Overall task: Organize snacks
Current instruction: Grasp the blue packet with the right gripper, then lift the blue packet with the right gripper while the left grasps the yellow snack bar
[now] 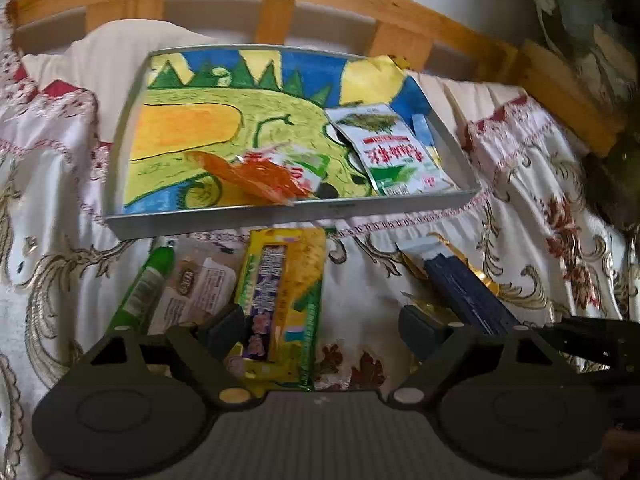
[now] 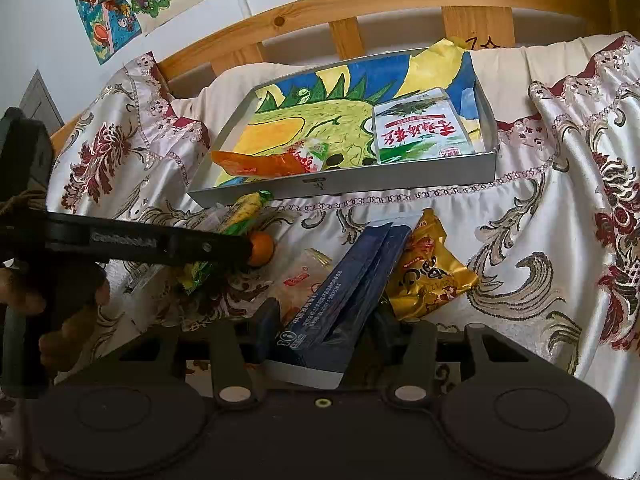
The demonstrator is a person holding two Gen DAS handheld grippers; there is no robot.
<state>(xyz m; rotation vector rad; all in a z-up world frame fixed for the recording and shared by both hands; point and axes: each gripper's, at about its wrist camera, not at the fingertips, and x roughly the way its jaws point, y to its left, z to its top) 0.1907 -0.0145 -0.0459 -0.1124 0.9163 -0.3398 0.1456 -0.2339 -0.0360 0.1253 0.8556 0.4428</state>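
Pickup was the step in hand. Right tongs (image 2: 322,330) sat clamped around the dark blue packet (image 2: 352,292) on the bed; next likely called for lifting it into the tray (image 2: 400,184). Left tongs (image 1: 324,330) stood wide apart astride the yellow packet (image 1: 280,300), not gripping.

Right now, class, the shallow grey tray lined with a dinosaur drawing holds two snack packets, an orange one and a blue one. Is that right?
Not quite. The shallow grey tray does hold two packets, but beside the orange packet lies a white-and-green packet, not a blue one. The right wrist view shows it.
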